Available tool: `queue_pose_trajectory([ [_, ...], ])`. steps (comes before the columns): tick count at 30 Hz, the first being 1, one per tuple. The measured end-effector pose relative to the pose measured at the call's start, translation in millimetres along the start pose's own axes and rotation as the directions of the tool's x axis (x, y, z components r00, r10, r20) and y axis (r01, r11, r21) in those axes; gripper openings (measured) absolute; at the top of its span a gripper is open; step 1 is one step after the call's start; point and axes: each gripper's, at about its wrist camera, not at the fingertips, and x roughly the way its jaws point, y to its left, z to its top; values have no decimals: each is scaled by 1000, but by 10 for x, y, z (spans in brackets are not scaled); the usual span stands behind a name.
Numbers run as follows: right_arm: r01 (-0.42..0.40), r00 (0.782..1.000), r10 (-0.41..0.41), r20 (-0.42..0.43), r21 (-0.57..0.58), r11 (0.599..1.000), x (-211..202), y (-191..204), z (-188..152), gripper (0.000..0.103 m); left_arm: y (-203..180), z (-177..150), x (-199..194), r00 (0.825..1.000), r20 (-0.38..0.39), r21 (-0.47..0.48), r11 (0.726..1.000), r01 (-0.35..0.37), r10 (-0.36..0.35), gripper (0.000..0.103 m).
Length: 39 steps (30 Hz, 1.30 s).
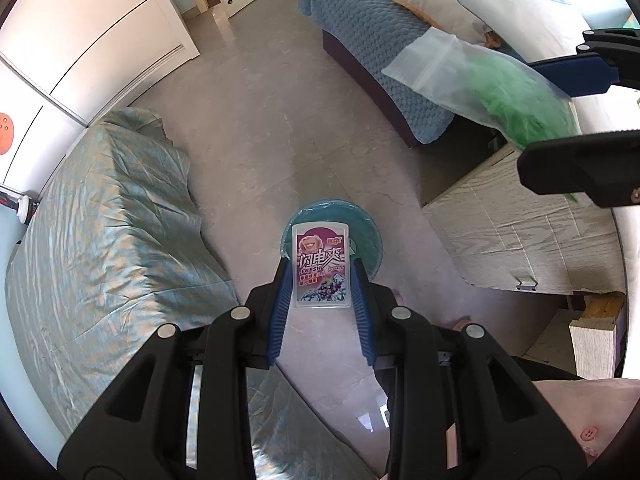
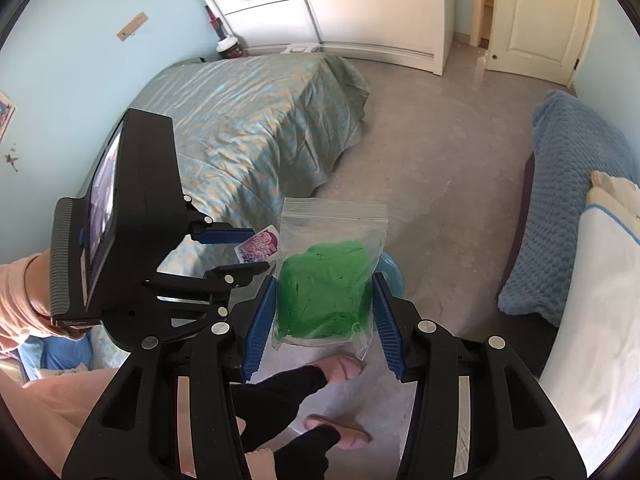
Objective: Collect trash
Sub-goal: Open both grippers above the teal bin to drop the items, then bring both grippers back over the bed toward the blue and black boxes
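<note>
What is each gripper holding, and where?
Left gripper: mint box, by its side edges. Right gripper: zip bag, across its green-filled lower half.

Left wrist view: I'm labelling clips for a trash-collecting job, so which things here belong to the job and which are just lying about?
Part of the job:
- candy packet, held in left gripper
- zip bag of green stuff, held in right gripper
- teal bin on floor

Lying about:
- pillows
- blue blanket
- covered bed
</note>
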Motion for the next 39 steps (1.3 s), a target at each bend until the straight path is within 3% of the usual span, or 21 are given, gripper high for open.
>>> queue_pose_trajectory([
  [1,7,1000,-7,14,-2,1000,-15,-9,14,56,12,17,-4,1000,4,0,1000,-4,4,39],
  [2,5,999,-5,32,-1,1000,-47,-21,24,70,20,30,-8,1000,7,3,1000,-10,10,54],
  [3,0,999,0,47,0,1000,-78,-35,36,73,32,42,-21,999,22,1,999,-32,32,83],
  [4,4,998,-4,56,2,1000,-116,-57,48,73,49,52,-49,997,47,-8,998,-68,69,91],
  [8,5,998,-7,57,34,999,-172,-169,69,79,111,97,-38,998,37,-19,998,-58,59,91],
  [25,50,998,-55,43,98,994,-229,-252,9,84,165,107,-32,999,20,-34,999,-30,31,94],
  [39,113,988,-132,79,205,972,-522,-387,-357,84,-225,167,-195,998,44,100,994,-38,34,95],
])
